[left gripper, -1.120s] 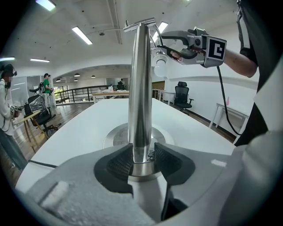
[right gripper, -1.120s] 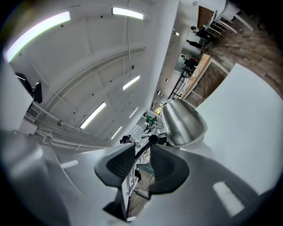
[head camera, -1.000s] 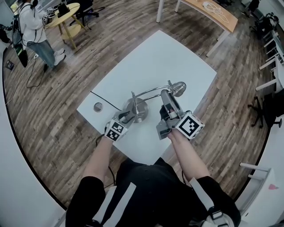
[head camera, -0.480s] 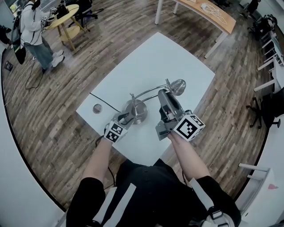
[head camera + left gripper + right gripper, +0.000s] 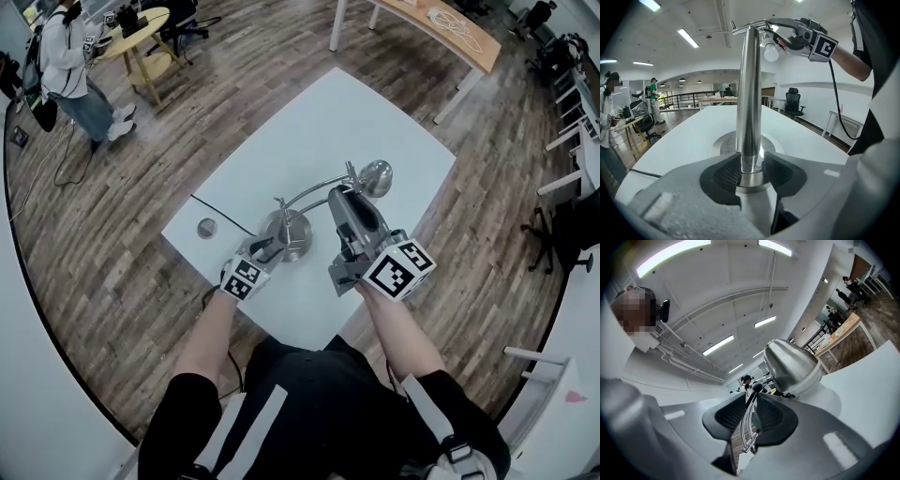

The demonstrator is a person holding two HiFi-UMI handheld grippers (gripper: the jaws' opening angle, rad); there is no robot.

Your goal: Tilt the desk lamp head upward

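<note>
Bright, even light from ceiling strips (image 5: pixel 717 345); fisheye-warped, dark-vignetted edges

The head camera looks steeply down at the lamp (image 5: pixel 292 228); both claw-mounted cameras face it from close by.

Chrome desk lamp (image 5: pixel 287 232), upright on white table (image 5: pixel 375 112), curved arm, dome head (image 5: pixel 377 176)

Open tabletop (image 5: pixel 347 122) beyond the lamp head (image 5: pixel 377 175); its arm (image 5: pixel 309 194) and cord (image 5: pixel 223 215) cross nearer
</note>
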